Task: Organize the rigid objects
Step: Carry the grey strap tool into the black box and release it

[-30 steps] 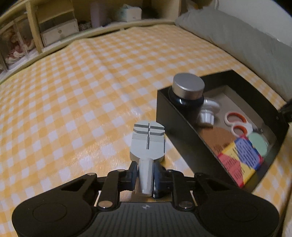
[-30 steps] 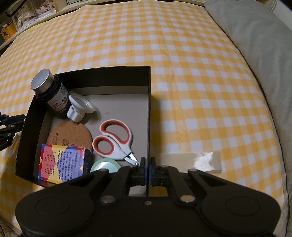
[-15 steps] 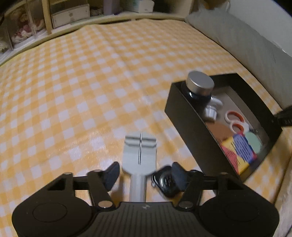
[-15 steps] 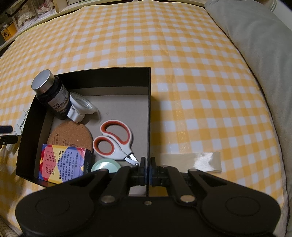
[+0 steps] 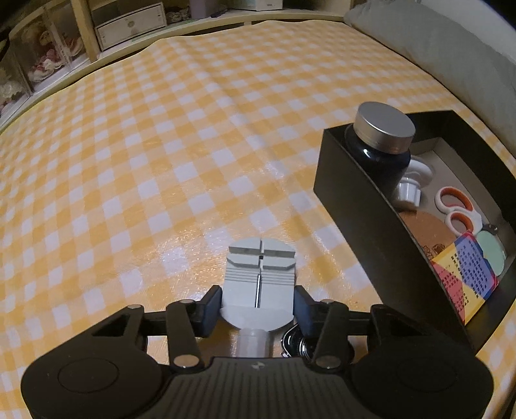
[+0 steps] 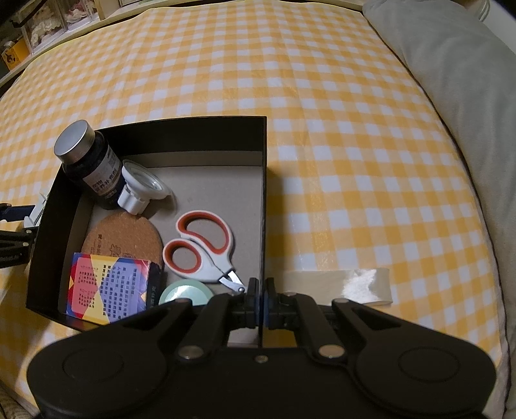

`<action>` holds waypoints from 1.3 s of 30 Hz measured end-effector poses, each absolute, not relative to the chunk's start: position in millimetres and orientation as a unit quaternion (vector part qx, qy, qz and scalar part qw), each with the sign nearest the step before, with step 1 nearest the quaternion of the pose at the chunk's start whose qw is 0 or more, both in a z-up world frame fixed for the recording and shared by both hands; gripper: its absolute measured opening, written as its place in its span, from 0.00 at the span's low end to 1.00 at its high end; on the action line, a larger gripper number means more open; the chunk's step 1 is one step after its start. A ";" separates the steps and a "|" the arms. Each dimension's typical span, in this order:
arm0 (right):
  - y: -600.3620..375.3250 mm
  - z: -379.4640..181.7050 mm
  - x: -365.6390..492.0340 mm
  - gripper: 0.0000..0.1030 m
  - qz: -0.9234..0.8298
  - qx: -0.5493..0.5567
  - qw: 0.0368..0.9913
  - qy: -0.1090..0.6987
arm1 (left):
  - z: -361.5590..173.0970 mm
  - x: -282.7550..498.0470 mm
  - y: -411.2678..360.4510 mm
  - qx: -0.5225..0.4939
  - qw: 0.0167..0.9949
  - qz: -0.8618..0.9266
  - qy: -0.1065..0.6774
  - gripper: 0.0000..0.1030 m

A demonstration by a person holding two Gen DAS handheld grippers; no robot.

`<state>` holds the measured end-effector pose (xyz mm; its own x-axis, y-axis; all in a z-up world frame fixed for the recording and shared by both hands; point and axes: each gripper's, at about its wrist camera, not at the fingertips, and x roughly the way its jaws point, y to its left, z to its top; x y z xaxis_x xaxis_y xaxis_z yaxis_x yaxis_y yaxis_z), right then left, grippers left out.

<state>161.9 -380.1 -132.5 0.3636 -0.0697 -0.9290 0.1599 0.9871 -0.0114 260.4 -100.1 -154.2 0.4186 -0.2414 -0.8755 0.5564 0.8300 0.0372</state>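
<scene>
A grey plastic watch-band tool [image 5: 260,277] lies on the yellow checked cloth, between the fingers of my left gripper [image 5: 258,304], whose pads sit against its two sides. A dark round watch-like object [image 5: 298,343] lies by the right finger. The black box [image 5: 361,206] stands to the right. In the right wrist view the box [image 6: 263,199] holds a dark bottle [image 6: 90,164], a white lid [image 6: 142,187], a cork coaster [image 6: 124,240], scissors [image 6: 200,251], a colourful card box [image 6: 108,290] and a mint disc [image 6: 185,291]. My right gripper [image 6: 260,303] is shut on the box's near right wall.
A grey pillow [image 6: 458,96] lies along the right side of the bed. A strip of white tape [image 6: 342,285] lies on the cloth right of the box. Shelves with drawers [image 5: 129,22] stand beyond the far edge.
My left gripper let go of the tool's handle, opened wide, and now has its fingers closed in on the tool's wider body. The right gripper has not moved.
</scene>
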 end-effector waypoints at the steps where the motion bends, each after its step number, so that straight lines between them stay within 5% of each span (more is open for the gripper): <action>1: -381.0 -133.0 161.6 0.03 -0.070 0.040 0.825 0.560 | -153.7 260.8 -98.9 0.162 0.827 -0.240 0.482 0.47; 25: -382.0 -132.5 161.8 0.03 -0.064 0.040 0.825 0.561 | -37.3 218.9 -150.6 0.108 0.870 -0.360 0.320 0.46; 39: -377.6 -134.0 162.5 0.03 -0.063 0.038 0.825 0.561 | -93.8 206.1 -254.2 0.204 0.820 -0.425 0.324 0.46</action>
<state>162.5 -377.6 -134.0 0.3632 -0.0605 -0.9297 0.1466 0.9892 -0.0071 206.1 -254.2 -93.8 0.4293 -0.5645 -0.7050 0.8291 0.5559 0.0598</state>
